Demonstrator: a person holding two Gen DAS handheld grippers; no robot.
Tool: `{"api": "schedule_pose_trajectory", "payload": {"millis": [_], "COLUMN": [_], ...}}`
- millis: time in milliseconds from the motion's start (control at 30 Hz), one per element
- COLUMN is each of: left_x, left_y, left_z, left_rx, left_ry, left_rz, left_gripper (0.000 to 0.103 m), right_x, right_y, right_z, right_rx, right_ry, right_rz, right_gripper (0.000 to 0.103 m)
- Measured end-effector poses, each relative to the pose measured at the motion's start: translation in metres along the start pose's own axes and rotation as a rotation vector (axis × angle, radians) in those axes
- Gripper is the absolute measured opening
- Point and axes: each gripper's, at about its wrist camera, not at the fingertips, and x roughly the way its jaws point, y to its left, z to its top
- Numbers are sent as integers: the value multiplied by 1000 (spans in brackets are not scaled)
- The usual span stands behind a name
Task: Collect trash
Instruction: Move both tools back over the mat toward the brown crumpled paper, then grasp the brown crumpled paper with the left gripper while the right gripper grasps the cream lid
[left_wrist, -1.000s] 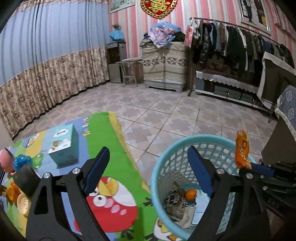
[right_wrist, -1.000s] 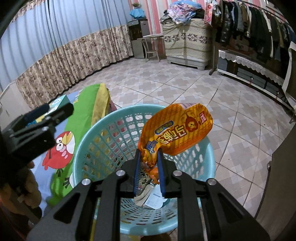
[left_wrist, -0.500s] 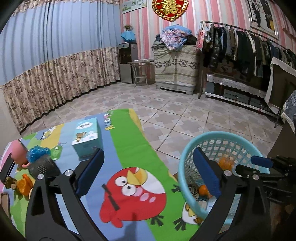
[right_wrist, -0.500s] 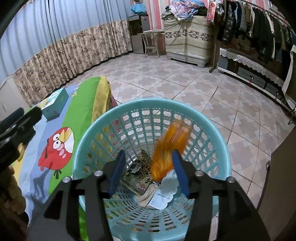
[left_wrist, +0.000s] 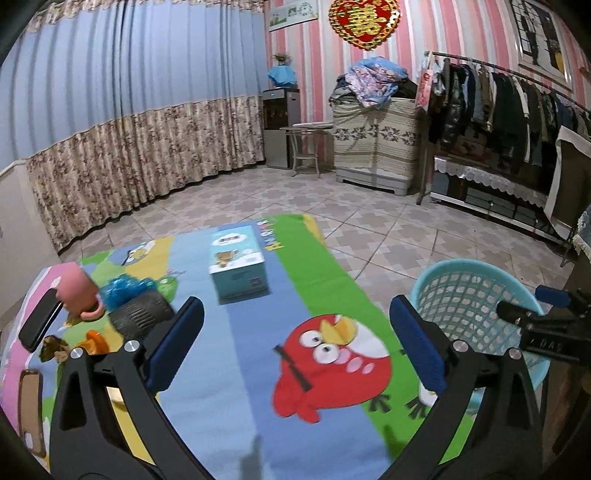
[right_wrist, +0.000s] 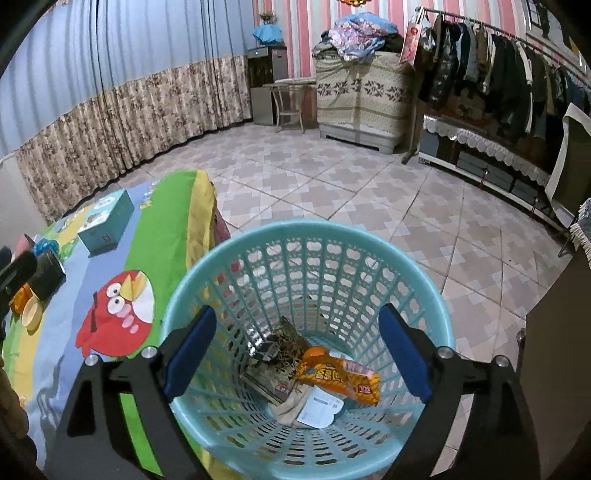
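Our right gripper (right_wrist: 297, 350), jaws just spread wide and empty, hangs over the basket (right_wrist: 436, 306); the orange wrapper (right_wrist: 338, 376) lies inside at five o'clock (left gripper (left_wrist: 295, 343) also wide, empty).

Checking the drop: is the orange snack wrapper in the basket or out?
In. The orange wrapper lies on the basket bottom among other trash, clear of the open right gripper.

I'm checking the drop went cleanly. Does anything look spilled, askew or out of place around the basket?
Nothing stands out. The orange snack packet lies inside the turquoise basket on the other rubbish, nothing hangs over the rim, and the basket stands upright beside the mat. The right gripper is open and empty above it.
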Motion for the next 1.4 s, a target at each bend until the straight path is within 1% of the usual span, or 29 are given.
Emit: {"api": "schedule_pose_trajectory", "payload": {"millis": [133,333,433,500,667,767,867,1033,1100,1200,1267,1367,1400], "left_x": [-4,-11,-13,-14,-12,-10,-11,-12,-11,-9,-4,6,9], "left_y": [22,58,80,96,141,167,197,236,252,276,288,294,293], "left_z": [-8,-24,-33,-39,-56,-62,-68,-76,-77,-79,-79,-75,-73], "left_rx": [-28,-49,-65,-80,-114,-137,-159,-154,-170,-232,-265,-260,-252], "left_ry": [9,23,33,43,74,90,99,107,112,121,124,140,143], "left_rz": [25,76,103,121,188,226,265,323,336,313,294,290,289], "left_gripper": [97,97,97,97,97,97,97,97,97,97,97,93,89], "right_x": [-10,-20,-21,-19,-5,2,9,18,21,25,27,28,27], "right_y": [16,56,76,89,120,138,155,183,194,209,220,238,244], "right_z": [3,8,8,7,-1,-6,-11,-21,-22,-25,-28,-32,-33], "right_rx": [4,-59,-63,-65,-64,-97,-102,-115,-123,-117,-125,-148,-153], "right_ry": [-41,-95,-113,-105,-37,-15,8,35,42,60,67,75,78], "right_rz": [28,35,64,79,146,140,148,175,177,192,187,190,196], "right_gripper": [88,89,93,95,95,95,95,95,95,95,95,95,95]}}
